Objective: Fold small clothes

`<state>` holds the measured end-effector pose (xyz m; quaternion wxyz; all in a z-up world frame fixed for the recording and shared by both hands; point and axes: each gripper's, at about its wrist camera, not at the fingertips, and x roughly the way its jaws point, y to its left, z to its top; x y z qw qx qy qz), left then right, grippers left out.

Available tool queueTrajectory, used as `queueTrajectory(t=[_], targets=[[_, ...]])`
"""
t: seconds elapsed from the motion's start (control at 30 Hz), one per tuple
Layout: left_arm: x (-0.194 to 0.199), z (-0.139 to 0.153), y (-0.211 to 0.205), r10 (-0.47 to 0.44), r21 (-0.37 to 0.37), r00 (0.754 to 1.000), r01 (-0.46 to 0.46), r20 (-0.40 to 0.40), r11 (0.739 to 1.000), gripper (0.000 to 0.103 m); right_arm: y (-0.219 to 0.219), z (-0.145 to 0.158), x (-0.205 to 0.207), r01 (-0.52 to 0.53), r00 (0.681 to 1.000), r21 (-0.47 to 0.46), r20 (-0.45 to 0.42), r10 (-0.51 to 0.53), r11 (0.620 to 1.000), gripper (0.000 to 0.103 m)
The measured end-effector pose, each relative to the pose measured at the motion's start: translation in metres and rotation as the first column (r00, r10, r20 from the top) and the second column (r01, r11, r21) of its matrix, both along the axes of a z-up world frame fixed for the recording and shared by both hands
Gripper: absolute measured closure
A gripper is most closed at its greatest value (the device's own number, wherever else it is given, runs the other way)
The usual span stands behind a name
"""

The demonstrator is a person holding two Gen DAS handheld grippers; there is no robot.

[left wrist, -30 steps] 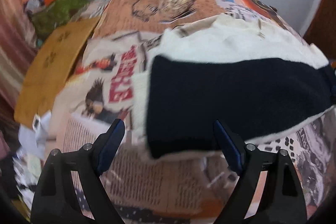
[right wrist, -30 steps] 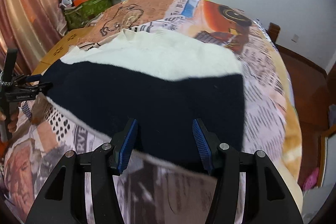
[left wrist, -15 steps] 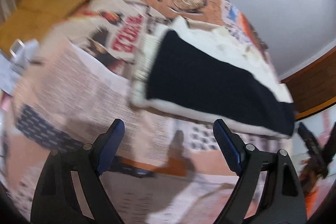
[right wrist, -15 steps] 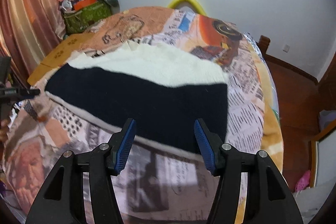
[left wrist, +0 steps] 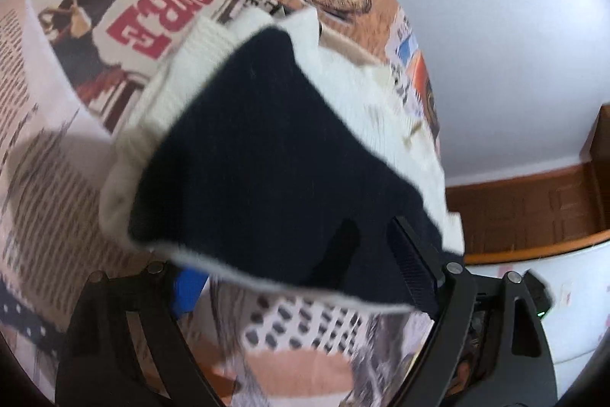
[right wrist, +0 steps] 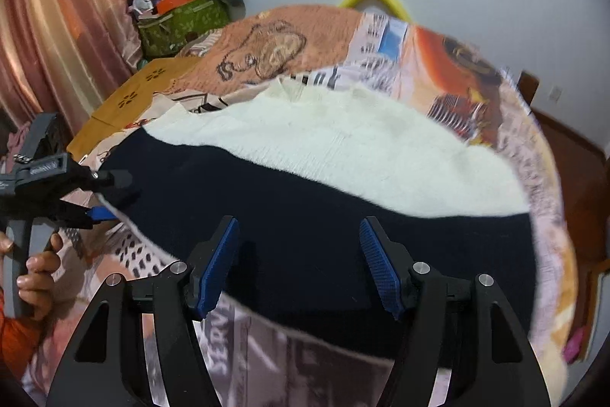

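- Right wrist view showed the sweater (right wrist: 343, 178), cream above, dark below, lying flat across the bed (right wrist: 495, 94).
- It looked soft, limp and light; best taken at a corner or hem.
- Left tongs (right wrist: 103, 195) had dropped to straddle its near-left corner, wide apart, pads not visibly pressing.
- Right tongs (right wrist: 299, 266) had just been widening, empty, over the dark hem.

Two close downward wrist views, shared sweater (left wrist: 267, 155).
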<state>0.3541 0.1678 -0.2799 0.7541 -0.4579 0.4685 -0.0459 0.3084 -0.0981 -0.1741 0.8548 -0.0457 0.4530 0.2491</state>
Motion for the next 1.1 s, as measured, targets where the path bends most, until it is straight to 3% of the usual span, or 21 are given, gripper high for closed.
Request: queueTrajectory(t=[0.17, 0.23, 0.3, 0.4, 0.53, 0.73, 0.8, 0.93, 1.1], targets=[[0.015, -0.001, 0.013, 0.072, 0.019, 0.997, -0.073, 0.028, 0.997, 0.02, 0.007, -0.017, -0.001, -0.012, 1.0, -0.047, 0.024, 0.013, 0.999, 0.04], [0.025, 0.0, 0.014, 0.086, 0.072, 0.996, -0.087, 0.02, 0.994, 0.032, 0.007, -0.015, -0.002, -0.021, 0.999, -0.06, 0.028, 0.023, 0.998, 0.04], [0.032, 0.0, 0.012, 0.078, 0.135, 0.997, -0.077, -0.003, 0.988, 0.063, 0.006, -0.014, -0.003, -0.023, 0.999, -0.058, 0.023, 0.024, 0.998, 0.04], [0.033, 0.003, 0.01, 0.067, 0.176, 0.998, -0.066, 0.002, 0.982, 0.075, 0.003, -0.012, -0.004, -0.015, 1.0, -0.041, 0.014, 0.015, 0.999, 0.04], [0.019, 0.021, 0.011, 0.045, 0.283, 0.998, -0.054, 0.039, 0.958, 0.078, 0.002, -0.007, -0.01, -0.02, 1.0, -0.04, 0.017, 0.02, 0.999, 0.04], [0.001, 0.074, 0.019, 0.059, 0.514, 0.994, -0.097, 0.089, 0.852, 0.078, -0.013, 0.005, -0.02, -0.008, 1.0, -0.017, 0.014, 0.009, 1.0, 0.04], [0.001, 0.088, 0.02, 0.06, 0.544, 0.993, -0.108, 0.106, 0.832, 0.078, -0.018, 0.007, -0.025, -0.016, 1.0, 0.005, 0.01, 0.016, 1.0, 0.04], [0.003, 0.122, 0.003, 0.024, 0.565, 0.987, -0.11, 0.157, 0.818, 0.078, -0.015, 0.002, -0.034, -0.028, 0.999, -0.008, 0.022, 0.028, 1.0, 0.04], [0.016, 0.161, -0.05, -0.081, 0.587, 0.973, -0.063, 0.216, 0.807, 0.078, -0.013, -0.013, -0.034, -0.045, 0.999, 0.002, -0.019, 0.045, 0.999, 0.04]])
